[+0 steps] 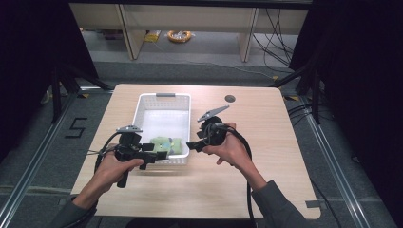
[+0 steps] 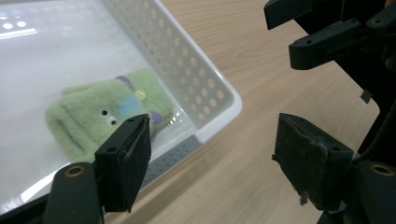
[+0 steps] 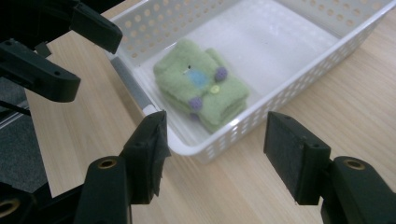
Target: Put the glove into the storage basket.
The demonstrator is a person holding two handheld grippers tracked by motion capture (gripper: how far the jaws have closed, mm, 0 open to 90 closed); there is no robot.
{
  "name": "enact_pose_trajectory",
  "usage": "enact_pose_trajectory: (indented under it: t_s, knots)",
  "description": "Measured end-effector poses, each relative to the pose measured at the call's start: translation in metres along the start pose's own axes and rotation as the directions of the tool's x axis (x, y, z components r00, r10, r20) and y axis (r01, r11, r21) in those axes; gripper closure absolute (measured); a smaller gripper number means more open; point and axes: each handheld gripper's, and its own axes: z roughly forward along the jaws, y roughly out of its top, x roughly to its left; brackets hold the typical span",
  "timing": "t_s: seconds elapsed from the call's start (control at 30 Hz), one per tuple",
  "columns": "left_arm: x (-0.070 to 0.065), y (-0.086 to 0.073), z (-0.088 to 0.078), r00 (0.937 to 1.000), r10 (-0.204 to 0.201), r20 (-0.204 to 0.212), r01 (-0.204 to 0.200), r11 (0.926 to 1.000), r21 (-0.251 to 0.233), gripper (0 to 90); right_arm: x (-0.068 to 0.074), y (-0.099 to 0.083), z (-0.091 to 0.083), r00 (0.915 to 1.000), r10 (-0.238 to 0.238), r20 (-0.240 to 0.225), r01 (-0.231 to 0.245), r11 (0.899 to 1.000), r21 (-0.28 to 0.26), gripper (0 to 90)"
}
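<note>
The folded green plush cloth (image 1: 166, 145) lay in the near end of the white basket (image 1: 147, 102), its long axis running nine to three. It sat at about two o'clock from my left gripper (image 1: 159, 156) and at nine o'clock from my right gripper (image 1: 191, 145), roughly as near to either. Both grippers hovered low at the basket's near corners, jaws wide apart, gripping nothing, each angled inward toward the cloth.

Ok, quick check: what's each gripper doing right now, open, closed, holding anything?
Left gripper: open, holding nothing, jaws straddling the white basket's near corner.
Right gripper: open, holding nothing, facing the green plush toy in the basket.
</note>
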Motion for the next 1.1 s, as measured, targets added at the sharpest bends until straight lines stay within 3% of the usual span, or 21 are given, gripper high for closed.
enact_pose_trajectory:
  t_s: [0.13,0.17,0.37,0.53,0.63,0.67,0.73,0.77,0.8,0.83,0.9,1.0,1.1]
  knots:
    - [-0.009,-0.004,0.002,0.9995,0.03,0.008,-0.03,0.9995,0.004,26.5,-0.004,-0.011,-0.008,1.0,0.005,0.0,-0.005,1.0,-0.024,40.2]
    - [-0.011,-0.004,0.002,0.9994,0.033,0.009,-0.033,0.9995,0.001,26.3,-0.004,-0.015,-0.011,0.9996,0.025,0.01,-0.024,0.999,-0.036,40.1]
    - [-0.024,-0.009,0.004,0.9975,0.067,0.022,-0.067,0.9978,-0.004,25.9,-0.01,-0.032,-0.024,0.9994,0.015,0.031,-0.013,0.998,-0.065,39.6]
    - [-0.03,-0.015,0.007,0.9967,0.075,0.031,-0.075,0.9972,-0.004,25.8,-0.01,-0.049,-0.031,0.999,0.025,0.036,-0.022,0.995,-0.098,39.3]
    - [-0.032,-0.018,0.009,0.996,0.079,0.04,-0.079,0.9968,-0.002,25.7,-0.013,-0.06,-0.031,0.9986,0.037,0.037,-0.034,0.994,-0.101,39.1]
    - [-0.033,-0.018,0.009,0.9957,0.084,0.039,-0.084,0.9965,0.002,25.7,-0.014,-0.062,-0.031,0.9986,0.035,0.04,-0.032,0.997,-0.077,39.2]
    - [-0.034,-0.02,0.01,0.9957,0.084,0.039,-0.084,0.9964,-0.006,25.7,-0.015,-0.066,-0.033,0.9972,0.068,0.032,-0.065,0.994,-0.092,39.2]
    - [-0.035,-0.021,0.01,0.9954,0.085,0.044,-0.085,0.9964,-0.004,25.7,-0.017,-0.068,-0.033,0.998,0.044,0.044,-0.04,0.995,-0.095,39.1]
    - [-0.035,-0.021,0.01,0.9946,0.091,0.048,-0.091,0.9958,-0.002,25.7,-0.014,-0.069,-0.035,0.9962,0.081,0.033,-0.078,0.994,-0.079,39.1]
    - [-0.036,-0.022,0.011,0.9952,0.084,0.049,-0.084,0.9965,-0.005,25.6,-0.017,-0.071,-0.034,0.9975,0.055,0.043,-0.051,0.994,-0.097,39.1]
    - [-0.037,-0.024,0.011,0.9949,0.089,0.048,-0.089,0.996,-0.006,25.6,-0.017,-0.073,-0.035,0.9978,0.065,0.015,-0.063,0.993,-0.101,39.0]
    - [-0.038,-0.029,0.013,0.9951,0.09,0.04,-0.09,0.9959,-0.013,25.6,-0.018,-0.074,-0.035,0.9976,0.057,0.041,-0.052,0.993,-0.106,38.6]
    - [-0.039,-0.034,0.015,0.9938,0.106,0.034,-0.106,0.9944,-0.009,25.6,-0.015,-0.078,-0.032,0.9987,0.042,0.028,-0.039,0.993,-0.109,37.5]
